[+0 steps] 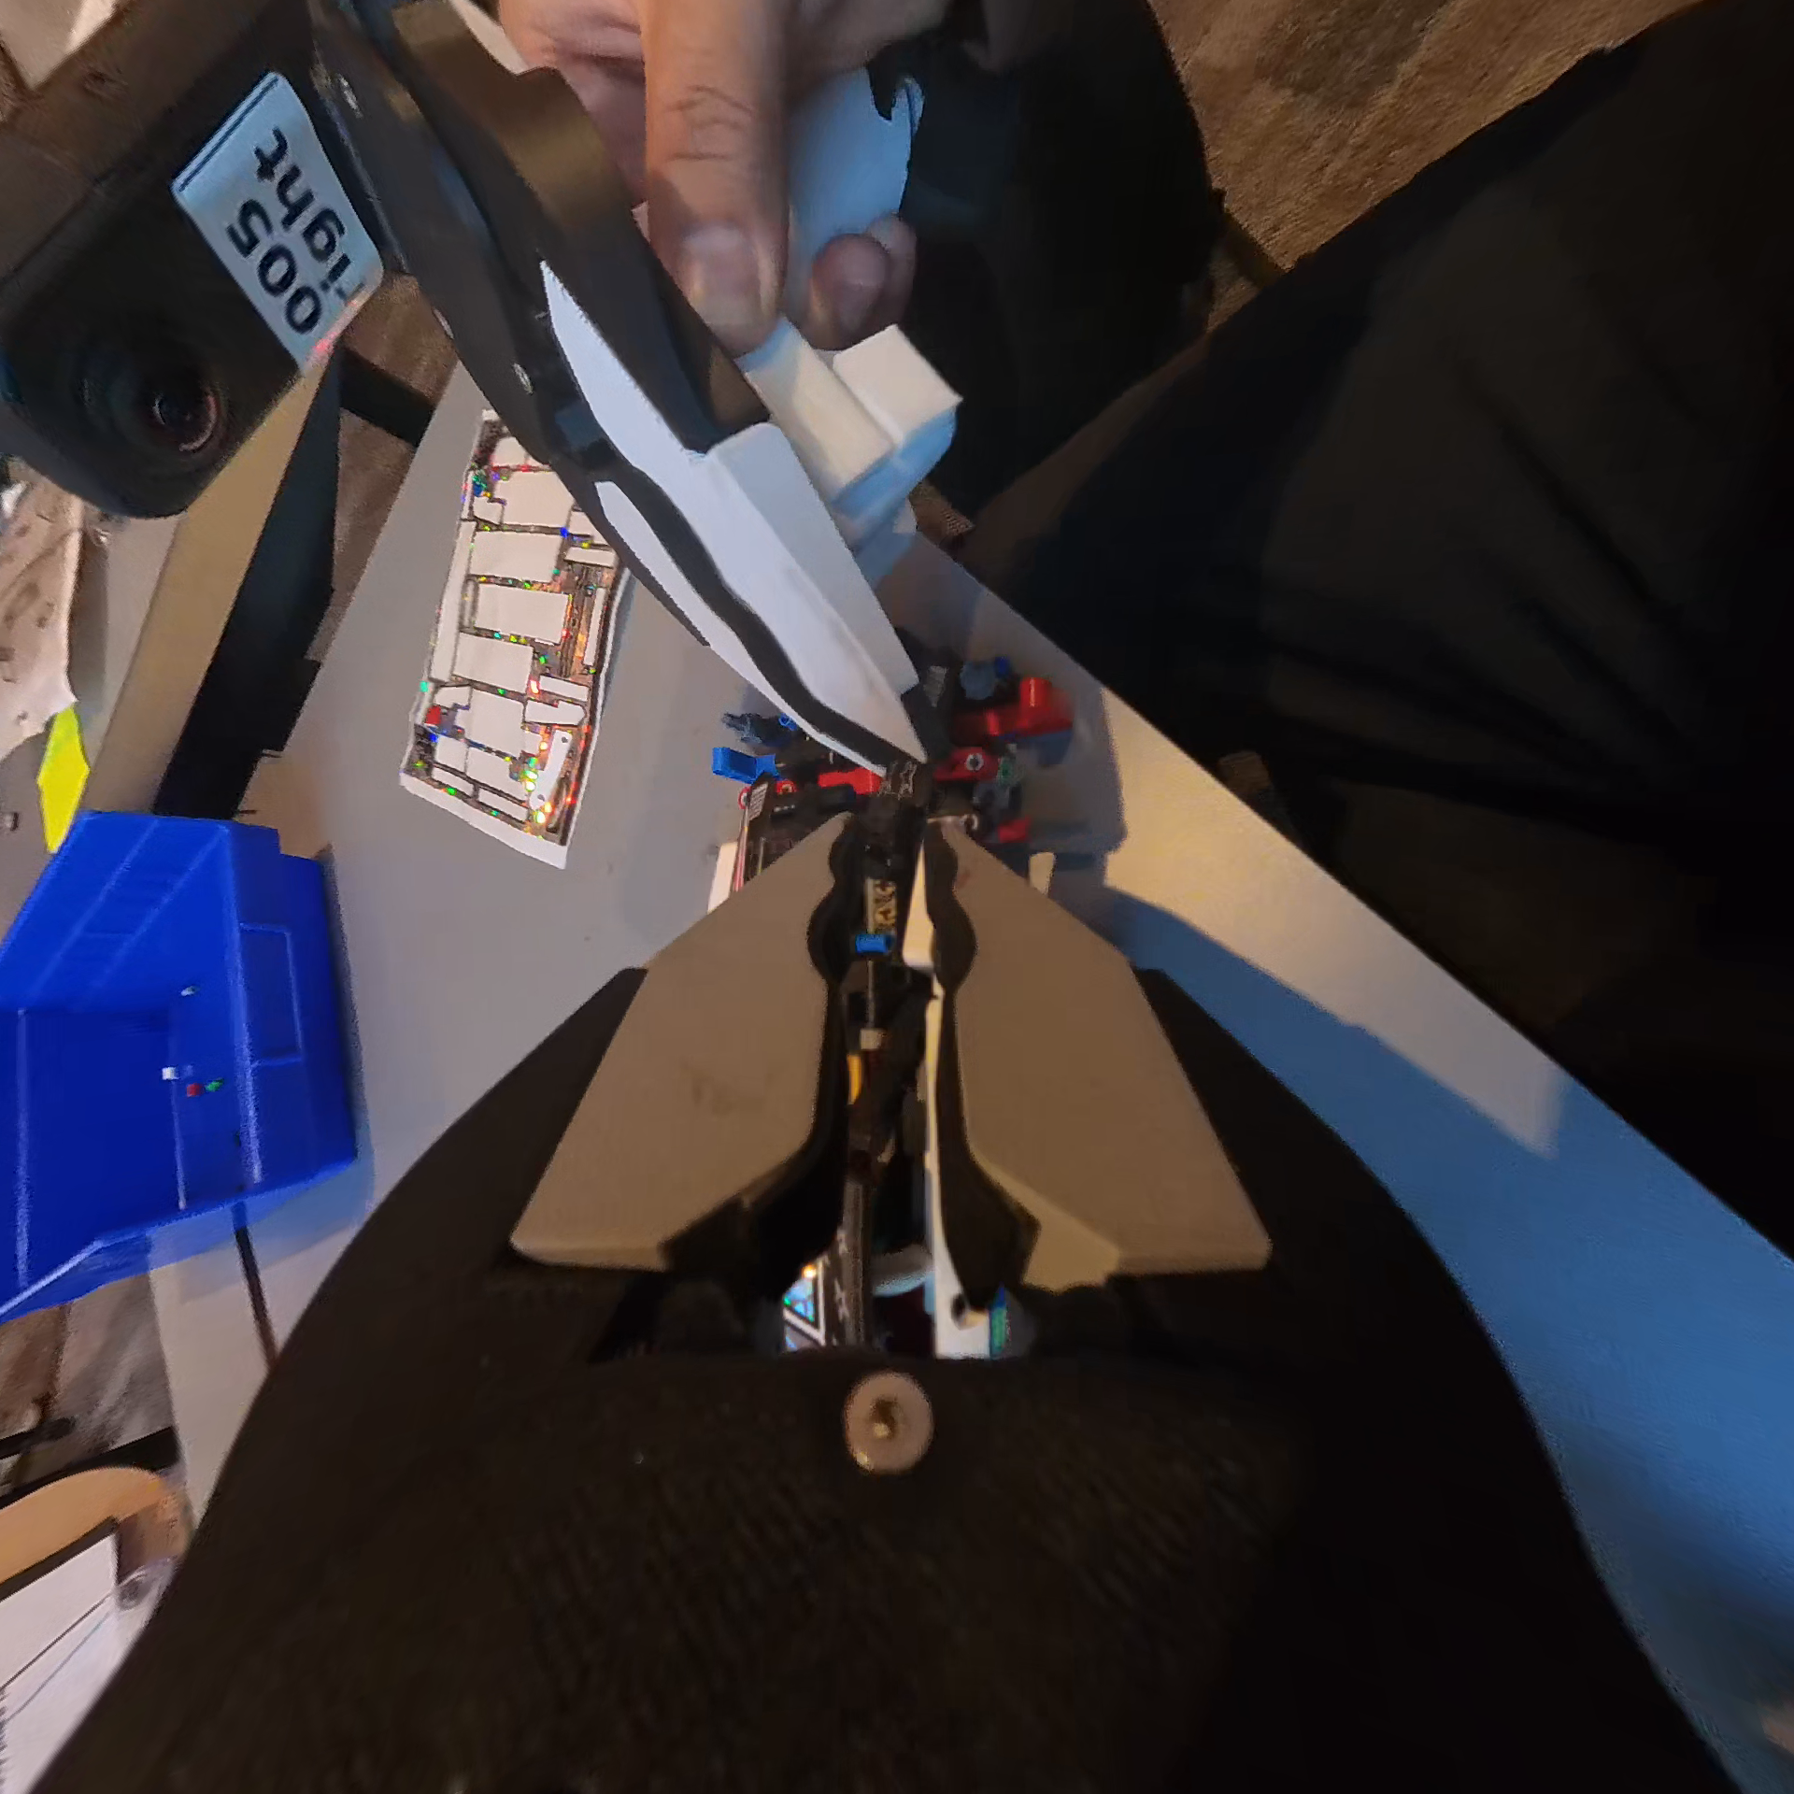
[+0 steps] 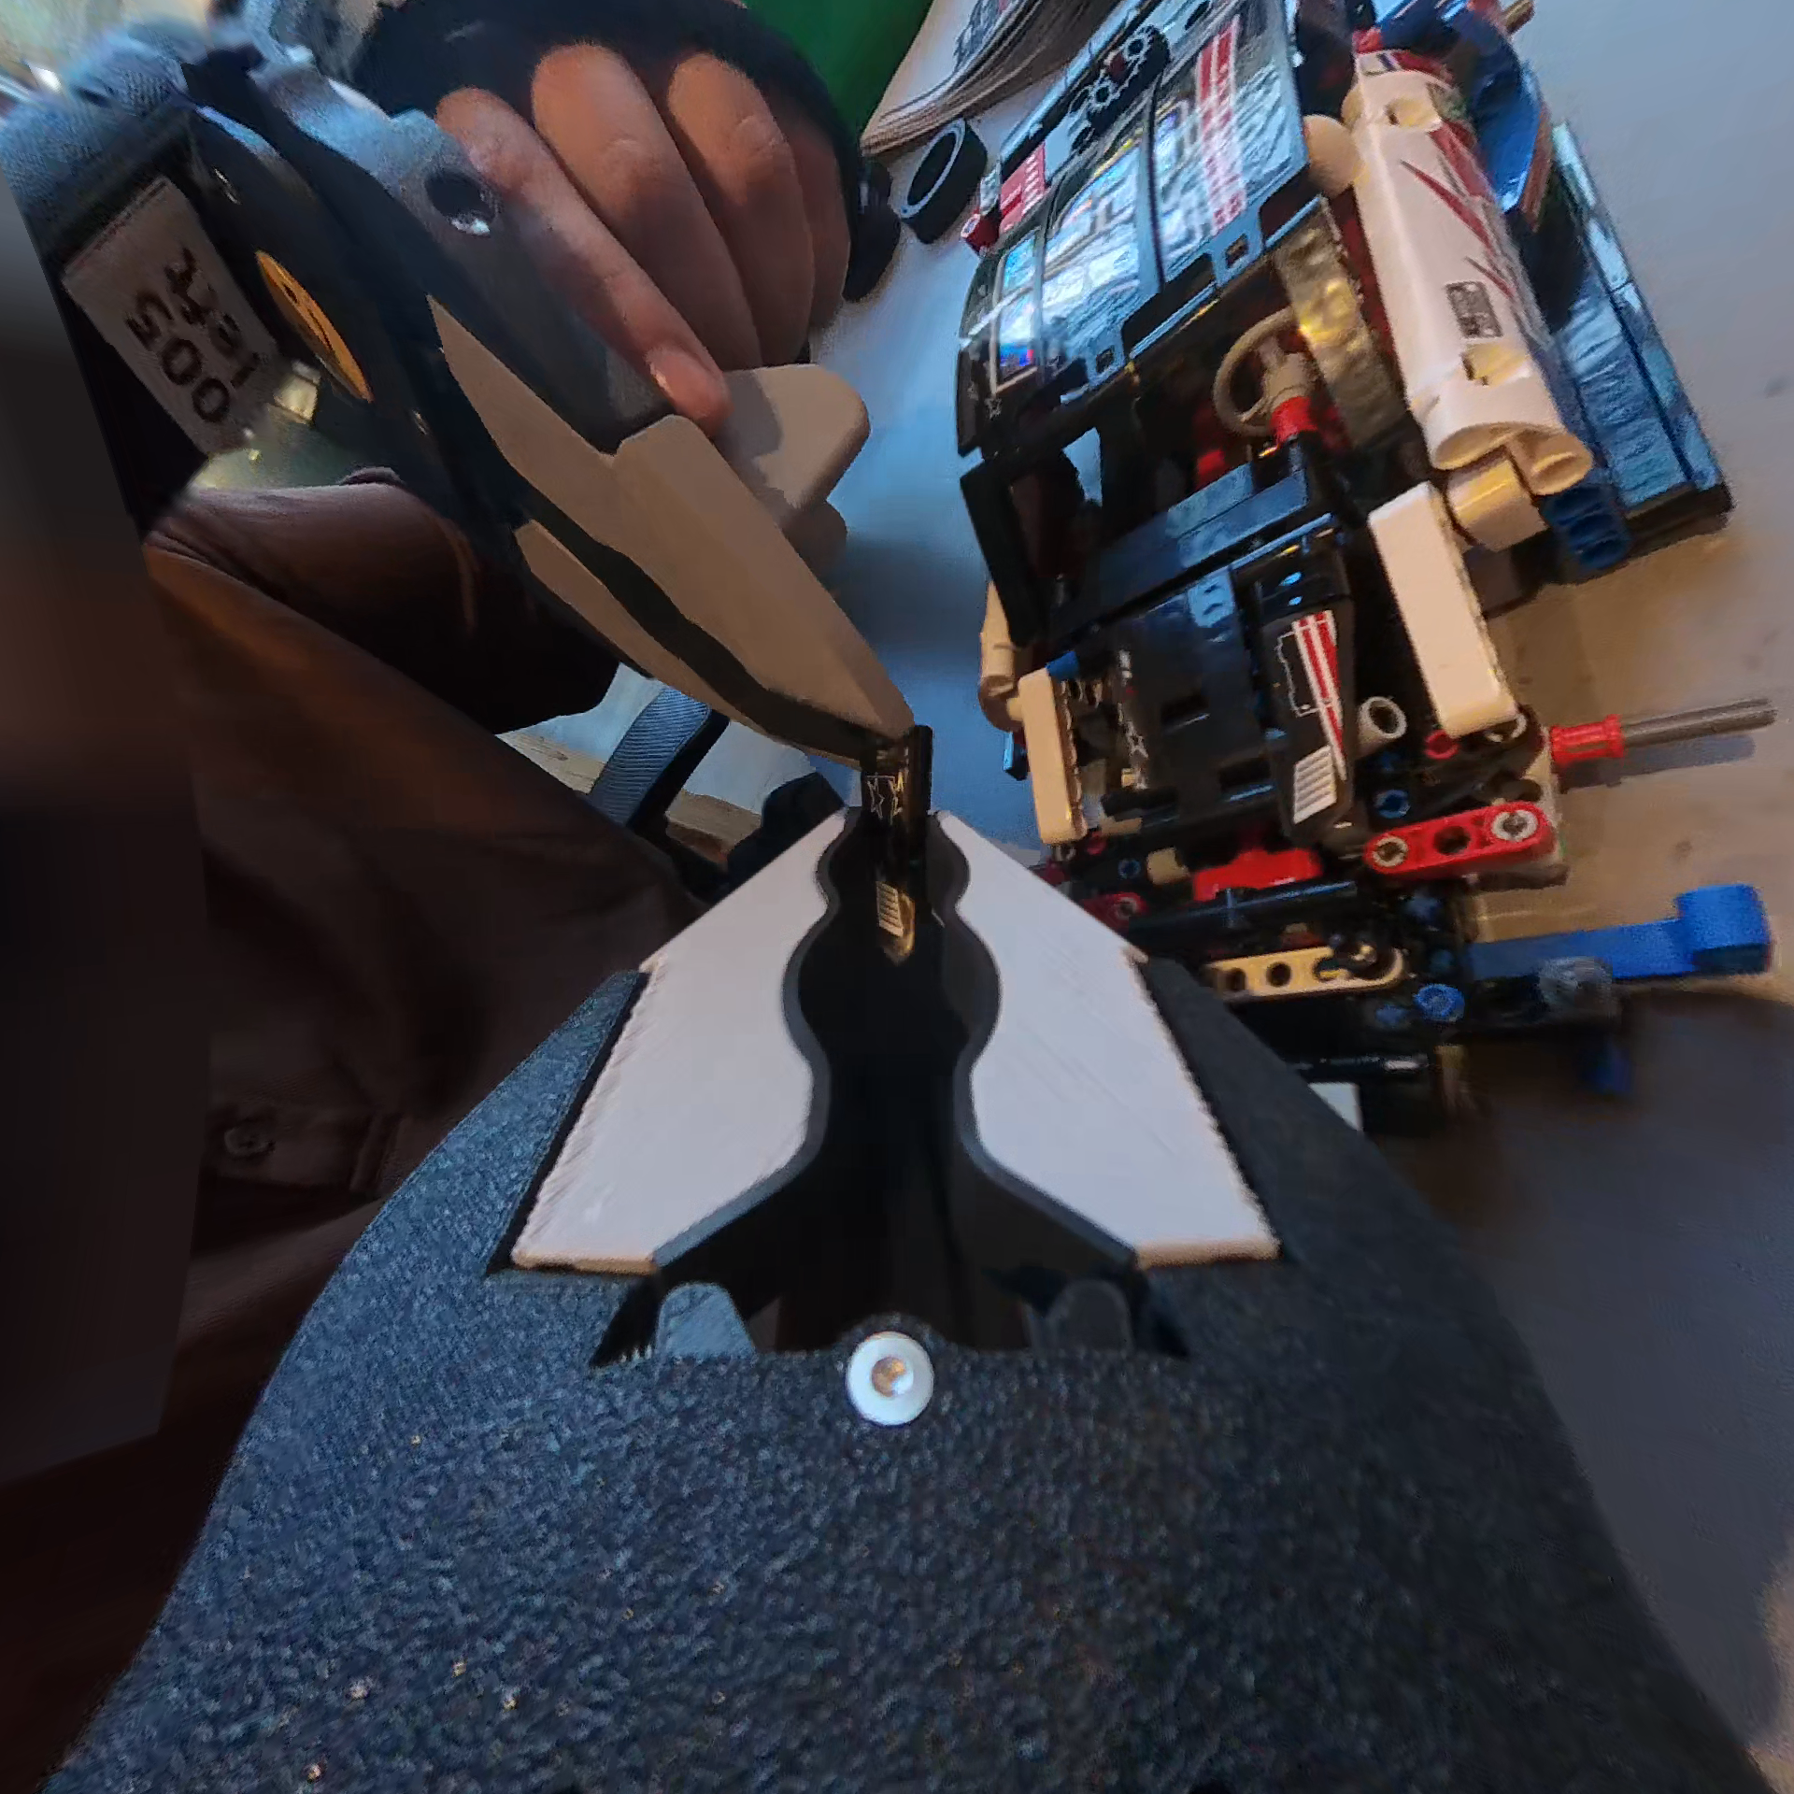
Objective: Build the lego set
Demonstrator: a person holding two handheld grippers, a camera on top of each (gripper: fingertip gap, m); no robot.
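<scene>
Black lego piece (image 2: 898, 796) pinched by both grippers' jaws, beside table edge (image 1: 1213, 825).

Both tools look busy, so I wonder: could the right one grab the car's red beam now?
Probably not yet: the right gripper is shut on a small black piece that the left gripper also pinches. Nothing stands before the red beam, though.

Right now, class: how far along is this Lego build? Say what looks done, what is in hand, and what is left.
Done: the Lego car on the table has much of its stickered body assembled. In hand: the left gripper and right gripper both pinch a small black stickered piece. Left: fitting that piece; a blue part sticks out at one end.
</scene>
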